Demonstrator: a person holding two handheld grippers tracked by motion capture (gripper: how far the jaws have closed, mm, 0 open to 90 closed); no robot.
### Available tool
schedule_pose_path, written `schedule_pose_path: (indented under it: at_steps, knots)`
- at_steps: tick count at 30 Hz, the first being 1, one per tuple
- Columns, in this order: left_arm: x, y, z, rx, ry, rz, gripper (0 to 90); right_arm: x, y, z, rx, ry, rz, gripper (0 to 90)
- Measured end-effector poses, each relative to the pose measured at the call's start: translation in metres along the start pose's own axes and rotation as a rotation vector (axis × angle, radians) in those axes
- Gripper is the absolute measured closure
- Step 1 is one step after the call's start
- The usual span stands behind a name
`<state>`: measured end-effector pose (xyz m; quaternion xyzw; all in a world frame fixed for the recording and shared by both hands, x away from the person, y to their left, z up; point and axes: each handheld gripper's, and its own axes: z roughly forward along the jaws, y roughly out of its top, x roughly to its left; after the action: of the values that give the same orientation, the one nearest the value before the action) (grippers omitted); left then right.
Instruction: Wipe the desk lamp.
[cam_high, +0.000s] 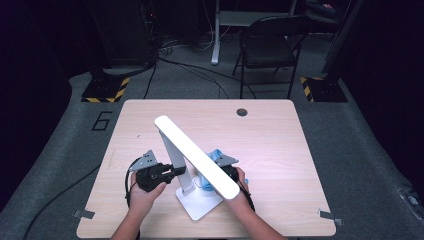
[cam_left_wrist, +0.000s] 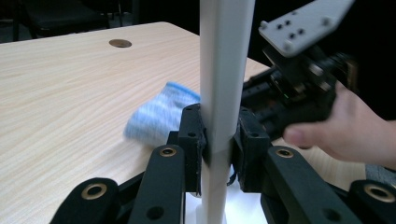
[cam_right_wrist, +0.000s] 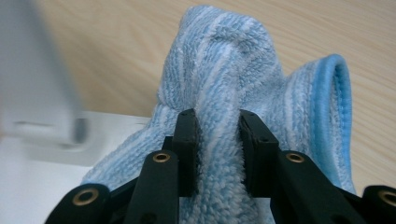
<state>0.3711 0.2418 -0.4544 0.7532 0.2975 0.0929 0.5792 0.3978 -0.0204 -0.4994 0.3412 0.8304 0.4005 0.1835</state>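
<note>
Left gripper view shows the left gripper (cam_left_wrist: 219, 140) clamped on the white desk lamp's upright post (cam_left_wrist: 223, 84). The lamp stands near the table's (cam_high: 280, 135) front edge. Beside it, the right gripper (cam_right_wrist: 217, 140) pinches a bunched blue striped cloth (cam_right_wrist: 233, 74).

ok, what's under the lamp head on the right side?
Under the lamp head, the blue cloth pokes out beside the right gripper, which pinches it. The head covers most of the cloth and part of the white base.
</note>
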Motion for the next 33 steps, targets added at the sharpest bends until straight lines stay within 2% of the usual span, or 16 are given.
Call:
schedule_pose_path:
  at_steps: [1,3,5,8,9,11,17,18,19,20,21,24,27,29,31,33]
  knots:
    - [0.0,0.0,0.0,0.001,0.0,0.001,75.8,0.006,0.001,0.0,-0.005,0.019,-0.018,69.8]
    - [0.0,0.0,0.0,0.002,0.0,0.0,75.8,0.02,0.002,0.0,-0.006,0.045,-0.008,69.8]
    - [0.0,0.0,0.0,0.004,0.0,-0.001,75.8,0.027,0.002,0.002,0.009,0.021,-0.047,70.1]
    - [0.0,0.001,0.0,0.007,0.003,0.002,75.8,0.016,-0.001,0.005,-0.007,0.033,-0.049,70.9]
    - [0.0,0.001,0.0,0.007,0.003,0.002,75.8,0.012,-0.002,0.005,-0.007,0.018,-0.041,70.9]
    - [0.0,0.001,0.0,0.005,0.004,-0.002,75.8,0.002,-0.002,0.006,-0.008,-0.002,-0.056,71.0]
    - [0.001,0.001,0.0,0.001,0.004,-0.009,75.9,-0.027,0.0,0.004,0.02,-0.066,0.012,70.9]
    - [0.001,0.001,0.0,0.002,0.004,-0.008,76.0,-0.032,0.002,0.003,0.024,-0.082,0.002,70.9]
    - [0.001,0.001,0.0,0.005,0.003,-0.002,76.0,-0.033,0.003,0.004,0.025,-0.096,0.027,70.9]
    - [0.001,0.002,0.0,0.008,0.002,0.001,76.0,-0.039,0.004,0.004,0.029,-0.098,0.016,70.9]
    - [0.002,0.001,0.0,0.005,0.003,-0.001,76.0,-0.042,0.004,0.005,0.036,-0.109,0.036,71.0]
    - [0.002,0.001,0.001,0.001,-0.004,-0.001,75.9,-0.049,0.004,0.007,0.066,-0.134,0.016,71.1]
    - [0.003,0.001,0.001,0.002,-0.002,0.001,75.9,-0.056,0.002,0.01,0.076,-0.128,0.015,71.2]
    - [0.003,0.001,0.001,0.002,-0.002,0.002,75.9,-0.06,0.0,0.012,0.082,-0.108,0.002,71.1]
    - [0.004,0.001,0.001,0.003,-0.007,0.007,75.9,-0.062,-0.003,0.014,0.101,-0.085,-0.003,71.1]
    - [0.003,0.001,0.001,0.005,-0.003,0.006,76.0,-0.06,-0.006,0.016,0.095,-0.079,-0.024,71.4]
